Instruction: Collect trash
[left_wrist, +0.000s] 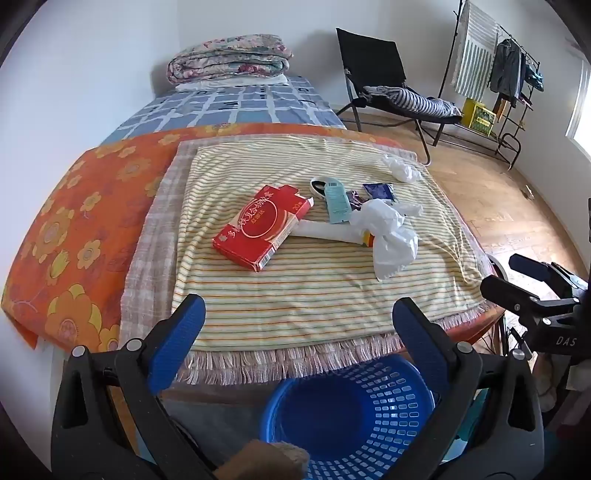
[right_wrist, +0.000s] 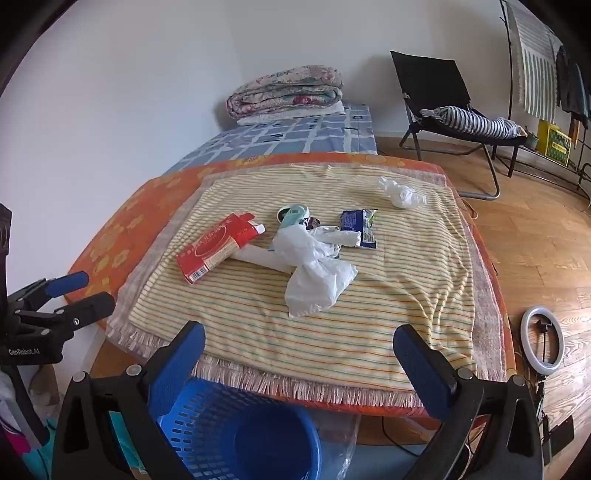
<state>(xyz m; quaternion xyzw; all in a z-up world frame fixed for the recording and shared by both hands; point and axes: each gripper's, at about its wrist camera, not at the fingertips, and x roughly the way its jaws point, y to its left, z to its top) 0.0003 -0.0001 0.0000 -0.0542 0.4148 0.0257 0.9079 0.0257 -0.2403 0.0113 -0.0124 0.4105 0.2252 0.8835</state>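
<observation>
Blue basket (left_wrist: 351, 417) below both grippers — jaws wide apart, nothing held.
Left gripper (left_wrist: 299, 325), right gripper (right_wrist: 299, 350): red box (left_wrist: 263, 227), white bag (right_wrist: 317, 273), wrappers lie on striped blanket (left_wrist: 314, 295) beyond fingertips — untouched.

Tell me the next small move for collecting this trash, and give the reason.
Probably lower the right gripper onto the crumpled white plastic bag. Both grippers hang open with nothing between the fingers, the bag lies nearest the striped blanket's front edge, and the blue basket waits just below it.
</observation>
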